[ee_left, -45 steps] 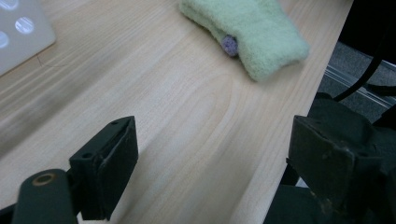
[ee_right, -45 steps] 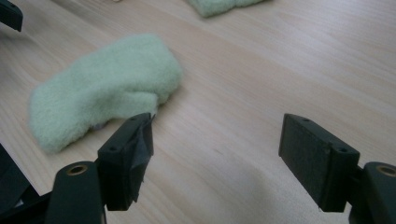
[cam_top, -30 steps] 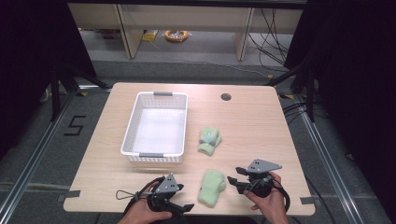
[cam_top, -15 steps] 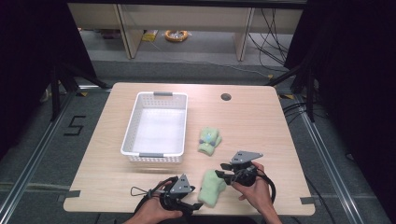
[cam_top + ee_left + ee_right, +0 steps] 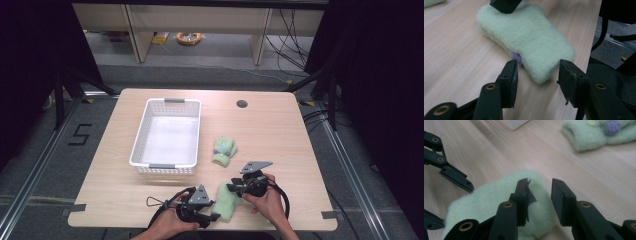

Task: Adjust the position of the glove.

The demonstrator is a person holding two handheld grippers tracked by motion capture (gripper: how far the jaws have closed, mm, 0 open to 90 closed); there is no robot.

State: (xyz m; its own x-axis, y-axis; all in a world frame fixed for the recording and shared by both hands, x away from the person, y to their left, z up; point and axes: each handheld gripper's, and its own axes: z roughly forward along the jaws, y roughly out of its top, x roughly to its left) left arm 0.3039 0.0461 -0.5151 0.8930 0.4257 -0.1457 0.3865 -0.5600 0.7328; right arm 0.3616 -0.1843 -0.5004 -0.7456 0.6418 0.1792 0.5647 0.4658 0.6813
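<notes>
A white basket (image 5: 166, 132) stands on the left half of the bench (image 5: 280, 125), with its long side running away from the person. Near the front edge, the left gripper (image 5: 212, 216) lies low in the person's left hand (image 5: 167, 225) and points right at a pale green mitten (image 5: 227, 201) that lies flat on the wood. In the left gripper view its jaws have just been closing; they straddle the near end of the mitten (image 5: 526, 37) with a gap on each side, so they are not yet pressing on it. A small purple spot shows under the mitten's edge beside the left jaw. The right gripper (image 5: 234, 187), in the right hand (image 5: 265, 200), comes in from the right at the mitten's far end. In the right gripper view its jaws have also been closing; one rests on the fleece (image 5: 486, 202) while the other stands over bare wood, and they are still apart. A second green mitten (image 5: 224, 150) lies farther back, just right of the basket and well apart from both grippers.
</notes>
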